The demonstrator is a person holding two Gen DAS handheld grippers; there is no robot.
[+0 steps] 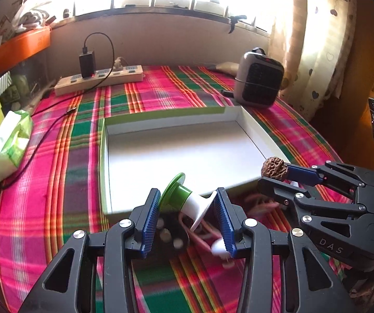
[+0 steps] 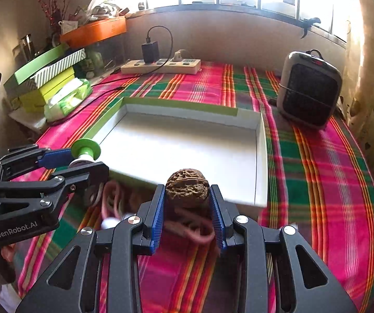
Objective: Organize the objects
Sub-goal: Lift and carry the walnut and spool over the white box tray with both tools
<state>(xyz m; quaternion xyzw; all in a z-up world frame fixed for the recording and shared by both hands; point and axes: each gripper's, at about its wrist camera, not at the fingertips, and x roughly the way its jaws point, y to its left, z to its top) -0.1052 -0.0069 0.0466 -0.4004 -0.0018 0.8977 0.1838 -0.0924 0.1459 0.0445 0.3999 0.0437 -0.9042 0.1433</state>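
1. Left gripper (image 1: pixel 188 203) is pinching one green-and-white spool (image 1: pixel 187 199). The spool lies tilted across the pads, green flange toward the box, white flange toward us, just over the box's near left edge.
2. The box (image 1: pixel 258 140) is one shallow white tray with green outer sides, nothing inside it as far as we can see. It sits on the plaid cloth (image 1: pixel 82 140), straight ahead of both grippers.
3. Right gripper (image 2: pixel 187 198) is clamped on one walnut (image 2: pixel 187 187), held at the fingertips just short of the box's near edge, right of the spool.
4. Key relation: the box floor lies forward and below both held items. We judge both grippers about equally near, so each needs only a short push forward before letting go.
5. Under the grippers, in front of the box, lies a blurred pink cord tangle (image 2: pixel 111 200) and a round black thing (image 1: pixel 170 234); count unclear.
6. Behind the box: one power strip (image 1: pixel 101 78) at left, one small heater (image 1: pixel 260 78) at right.
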